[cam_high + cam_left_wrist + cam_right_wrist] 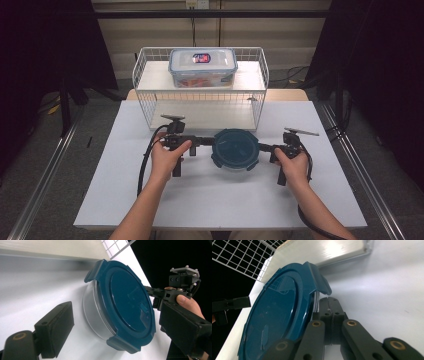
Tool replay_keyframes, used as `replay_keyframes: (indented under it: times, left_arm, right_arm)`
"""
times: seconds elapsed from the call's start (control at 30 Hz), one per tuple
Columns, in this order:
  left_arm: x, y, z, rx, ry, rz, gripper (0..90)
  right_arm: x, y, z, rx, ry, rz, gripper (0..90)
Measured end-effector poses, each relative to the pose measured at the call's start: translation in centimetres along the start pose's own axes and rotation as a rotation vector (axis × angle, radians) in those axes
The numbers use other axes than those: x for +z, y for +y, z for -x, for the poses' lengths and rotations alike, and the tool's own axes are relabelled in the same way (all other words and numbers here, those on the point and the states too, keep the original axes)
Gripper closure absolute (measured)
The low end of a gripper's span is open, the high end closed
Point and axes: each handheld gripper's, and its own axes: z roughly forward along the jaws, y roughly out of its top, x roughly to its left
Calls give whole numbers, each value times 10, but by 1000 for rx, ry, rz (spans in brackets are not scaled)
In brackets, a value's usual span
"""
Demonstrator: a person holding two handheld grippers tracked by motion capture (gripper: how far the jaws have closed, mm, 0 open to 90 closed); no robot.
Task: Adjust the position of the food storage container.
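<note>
A round clear container with a dark blue clip lid (235, 149) (125, 302) (274, 315) stands on the white table (200, 200), just in front of the wire rack. My left gripper (202, 141) (115, 307) lies on its side at the container's left edge. Its jaws stand wide open, with the container ahead between them and no pad pressing on it. My right gripper (265, 148) (329, 301) comes in from the right with its jaws shut together on nothing. Their tip sits against the container's wall under a lid clip (322, 282).
A white wire rack (145, 75) stands at the table's back. A clear rectangular lock box (202, 66) with red contents sits on its upper shelf. The lower shelf (200, 116) is bare. Metal rails and dark curtains flank the table.
</note>
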Motion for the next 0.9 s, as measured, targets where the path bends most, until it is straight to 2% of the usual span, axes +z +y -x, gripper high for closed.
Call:
replay_keyframes:
  times: [0.07,0.17,0.23,0.33,0.43,0.5,0.53,0.67,0.73,0.83,0.9]
  left_arm:
    - [-1,-1,-2,1,14,9,124]
    - [-3,-2,-2,-3,26,11,124]
    - [-4,-2,-3,-2,25,11,125]
    - [-3,-2,-4,2,25,-9,128]
    - [-2,-3,-5,20,38,-13,129]
    - [0,-4,-4,-4,37,6,138]
    - [0,-4,-5,-1,44,11,145]
    - [2,-6,-5,-6,56,17,189]
    - [3,-7,-4,-3,67,16,211]
    - [6,-8,-5,-16,95,27,269]
    - [7,-10,-7,-22,118,21,324]
  right_arm:
    - [6,1,-1,4,19,1,900]
    - [11,1,-4,-6,16,0,900]
    - [9,2,-5,-19,-10,-6,840]
    - [1,2,-4,-3,-24,25,733]
    - [-12,2,-5,-1,-3,73,654]
    - [-20,0,-6,14,24,107,606]
    - [-23,-2,-6,28,39,115,588]
    - [-25,-10,-5,75,67,104,589]
    - [-23,-14,-7,82,91,89,614]
    - [-20,-16,-10,72,83,83,653]
    - [-18,-17,-12,85,96,82,670]
